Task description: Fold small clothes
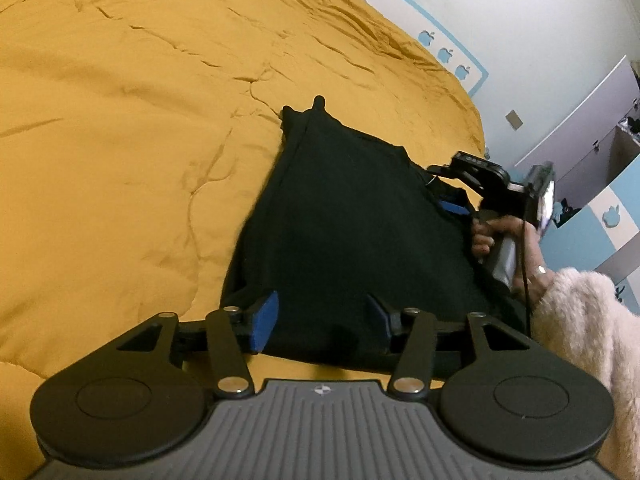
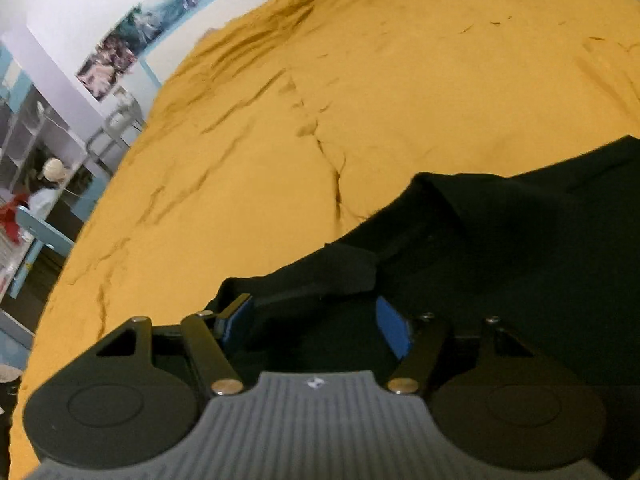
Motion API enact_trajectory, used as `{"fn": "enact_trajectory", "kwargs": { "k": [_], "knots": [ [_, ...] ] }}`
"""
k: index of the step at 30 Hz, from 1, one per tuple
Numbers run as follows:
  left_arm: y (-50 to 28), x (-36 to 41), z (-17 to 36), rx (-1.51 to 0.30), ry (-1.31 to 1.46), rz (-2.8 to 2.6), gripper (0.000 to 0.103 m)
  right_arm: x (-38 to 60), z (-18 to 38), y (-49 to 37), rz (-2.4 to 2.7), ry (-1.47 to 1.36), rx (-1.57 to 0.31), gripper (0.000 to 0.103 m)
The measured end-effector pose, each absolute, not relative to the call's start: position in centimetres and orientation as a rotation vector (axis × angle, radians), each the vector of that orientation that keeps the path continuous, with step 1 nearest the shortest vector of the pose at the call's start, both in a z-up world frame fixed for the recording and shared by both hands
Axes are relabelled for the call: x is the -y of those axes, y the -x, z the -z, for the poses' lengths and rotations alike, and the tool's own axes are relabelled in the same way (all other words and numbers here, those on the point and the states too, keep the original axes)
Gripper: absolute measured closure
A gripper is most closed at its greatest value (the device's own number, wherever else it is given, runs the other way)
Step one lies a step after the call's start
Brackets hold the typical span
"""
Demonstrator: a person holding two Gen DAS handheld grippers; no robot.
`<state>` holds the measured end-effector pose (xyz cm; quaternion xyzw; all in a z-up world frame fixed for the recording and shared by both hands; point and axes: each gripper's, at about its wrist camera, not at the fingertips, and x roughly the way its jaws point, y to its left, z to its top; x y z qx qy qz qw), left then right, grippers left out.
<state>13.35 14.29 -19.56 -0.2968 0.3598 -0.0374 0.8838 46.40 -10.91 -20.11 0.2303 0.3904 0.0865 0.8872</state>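
In the left wrist view, a black garment [image 1: 352, 216] is seen lying on a wrinkled mustard-yellow bedspread [image 1: 140, 100], in the right half of the frame. The left gripper [image 1: 323, 320] is held with its blue-padded fingers [image 1: 265, 322] spread apart over the garment's near edge, nothing being clamped. The right gripper [image 1: 452, 200] is seen at the garment's far side, held by a hand [image 1: 516, 248] in a fluffy pale sleeve [image 1: 580, 344]; its state cannot be told there. Blue apple-shaped decals [image 1: 445, 54] are noted on the wall; no legible writing is found. In the right wrist view, the right gripper [image 2: 316, 320] is shown spread wide, black cloth [image 2: 480, 264] lying between and beneath its fingers [image 2: 394, 330]. Posters [image 2: 120, 56] are seen, unreadable.
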Motion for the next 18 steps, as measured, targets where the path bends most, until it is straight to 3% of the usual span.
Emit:
{"fn": "enact_trajectory", "kwargs": {
  "k": [18],
  "knots": [
    [-14.3, -13.9, 18.8, -0.813, 0.523, 0.095, 0.043, 13.8, 16.1, -26.3, -0.381, -0.291, -0.856, 0.037]
  ]
}}
